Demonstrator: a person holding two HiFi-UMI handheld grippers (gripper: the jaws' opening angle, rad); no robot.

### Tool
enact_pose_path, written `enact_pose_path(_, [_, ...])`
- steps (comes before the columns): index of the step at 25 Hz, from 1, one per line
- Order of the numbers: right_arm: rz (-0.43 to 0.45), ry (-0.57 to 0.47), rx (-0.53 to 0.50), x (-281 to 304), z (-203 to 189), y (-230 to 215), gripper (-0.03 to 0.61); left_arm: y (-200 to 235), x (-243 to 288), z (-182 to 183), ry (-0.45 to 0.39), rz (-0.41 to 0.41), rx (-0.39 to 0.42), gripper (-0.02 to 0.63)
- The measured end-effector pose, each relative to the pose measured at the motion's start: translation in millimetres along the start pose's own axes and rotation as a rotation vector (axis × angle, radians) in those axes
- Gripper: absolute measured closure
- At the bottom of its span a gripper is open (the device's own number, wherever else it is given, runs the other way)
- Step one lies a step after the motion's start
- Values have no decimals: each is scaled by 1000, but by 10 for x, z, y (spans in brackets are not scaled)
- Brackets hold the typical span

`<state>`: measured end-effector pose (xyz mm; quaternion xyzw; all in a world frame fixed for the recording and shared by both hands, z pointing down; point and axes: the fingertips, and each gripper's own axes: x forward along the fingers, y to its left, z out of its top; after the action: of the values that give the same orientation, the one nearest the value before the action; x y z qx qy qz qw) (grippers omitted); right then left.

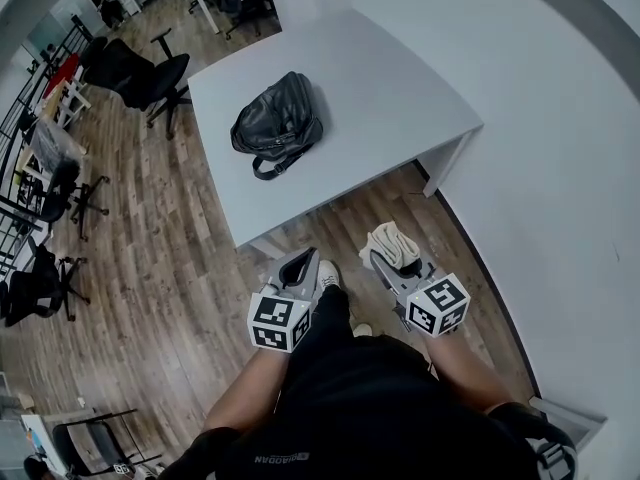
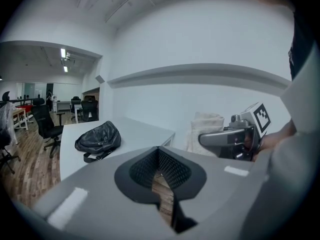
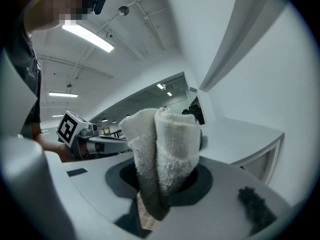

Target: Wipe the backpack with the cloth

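A black leather backpack (image 1: 278,123) lies on its side on the white table (image 1: 400,88), its strap trailing toward the near edge. It also shows in the left gripper view as the backpack (image 2: 98,139). Both grippers hang over the wooden floor, short of the table's near edge. My right gripper (image 1: 388,251) is shut on a folded cream cloth (image 1: 393,243), which stands up out of the jaws as the cloth (image 3: 165,144). My left gripper (image 1: 298,268) is shut with nothing in it; in its own view, the left gripper (image 2: 159,154), the black pads meet.
A white wall (image 1: 560,168) runs close along the right side. Black office chairs (image 1: 150,73) stand left of the table, with more chairs (image 1: 60,193) and desks further left on the wood floor (image 1: 170,288). The table's leg panel (image 1: 445,163) is at its near right corner.
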<state>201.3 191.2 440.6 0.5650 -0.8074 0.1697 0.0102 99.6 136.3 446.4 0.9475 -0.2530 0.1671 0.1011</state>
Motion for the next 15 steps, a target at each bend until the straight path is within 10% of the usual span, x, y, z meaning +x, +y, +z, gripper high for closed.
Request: enact_pose_path(15, [-25,11,0,70,-2,-154,469,126,152,6,-4,1,-26,607])
